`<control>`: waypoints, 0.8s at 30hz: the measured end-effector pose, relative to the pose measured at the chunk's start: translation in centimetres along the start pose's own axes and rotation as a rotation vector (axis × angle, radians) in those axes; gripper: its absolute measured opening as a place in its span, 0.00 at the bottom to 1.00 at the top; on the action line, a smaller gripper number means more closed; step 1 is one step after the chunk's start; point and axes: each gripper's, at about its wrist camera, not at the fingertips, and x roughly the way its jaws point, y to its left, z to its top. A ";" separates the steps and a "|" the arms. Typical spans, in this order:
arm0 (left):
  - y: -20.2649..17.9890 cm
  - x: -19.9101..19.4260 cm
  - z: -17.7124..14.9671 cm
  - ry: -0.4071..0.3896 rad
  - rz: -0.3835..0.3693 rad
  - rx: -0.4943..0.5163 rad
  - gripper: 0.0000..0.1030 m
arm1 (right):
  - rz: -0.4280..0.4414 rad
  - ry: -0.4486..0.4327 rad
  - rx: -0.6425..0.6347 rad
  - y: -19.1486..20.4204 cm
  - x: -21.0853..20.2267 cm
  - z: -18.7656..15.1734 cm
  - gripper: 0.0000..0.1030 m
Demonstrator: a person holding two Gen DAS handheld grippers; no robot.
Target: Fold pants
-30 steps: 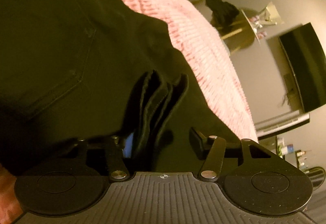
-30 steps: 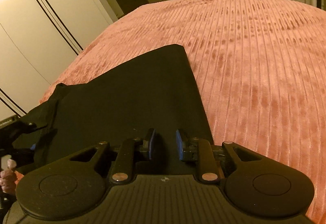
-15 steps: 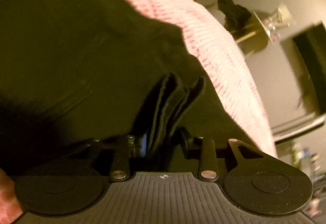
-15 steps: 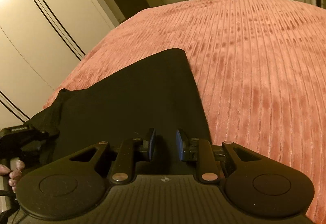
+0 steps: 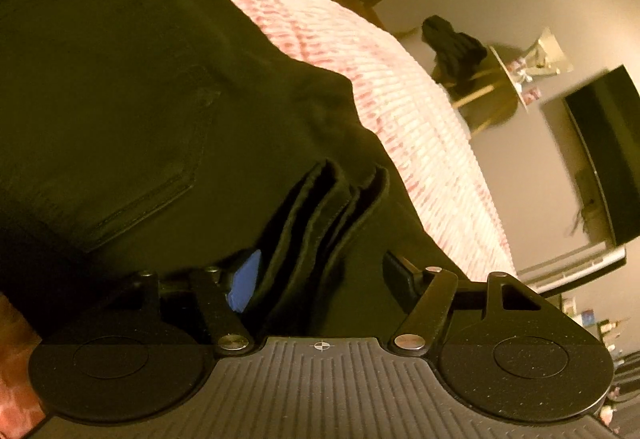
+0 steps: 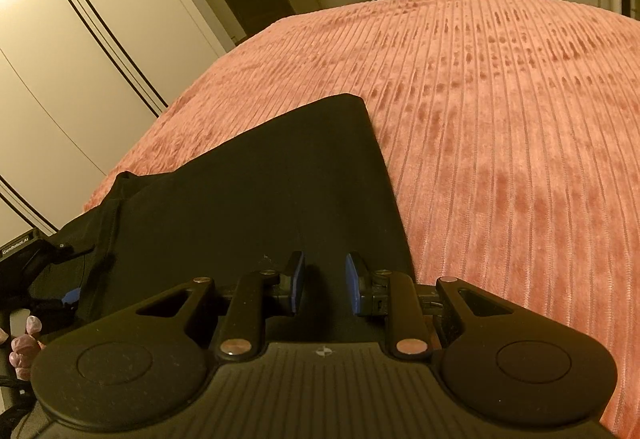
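Two folds at least look done — the black pants point(image 6: 256, 199) lie as a flat, narrowed panel on the pink ribbed bedspread point(image 6: 500, 143), filling the lower left and centre of the right wrist view, with one tidy corner reaching toward mid-frame. In the left wrist view, a back pocket point(image 5: 132, 167) shows at the left, and several stacked hem edges point(image 5: 320, 223) stand bunched in the lower middle, between the fingers of the left tool point(image 5: 320, 275).

That left tool has just been opening: its blue pad sits against the stack on one side, while the other finger stands clear of the cloth, so the layers are no longer pinched. The right tool point(image 6: 322, 285) holds its pads narrowly apart over the cloth at the lower centre; whether they pinch a fold I cannot tell.

What seems left is laying the released edges flat and perhaps one more fold across the panel.
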 end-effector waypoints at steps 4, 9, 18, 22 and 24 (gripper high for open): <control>0.0 0.4 0.3 -0.008 -0.007 -0.024 0.66 | 0.002 0.000 0.002 0.0 0.0 0.0 0.22; 1.8 -1.0 0.7 -0.053 -0.021 -0.098 0.70 | 0.010 -0.001 0.016 -0.2 0.0 0.0 0.22; 10.9 -12.1 1.1 -0.347 0.066 -0.195 0.93 | 0.024 0.001 0.017 -0.1 0.1 0.1 0.29; 16.2 -14.9 1.2 -0.404 0.109 -0.282 0.90 | 0.055 -0.002 -0.003 0.3 0.1 0.1 0.50; 17.8 -15.2 1.4 -0.401 0.115 -0.304 0.85 | 0.076 -0.002 -0.013 0.5 0.1 0.2 0.58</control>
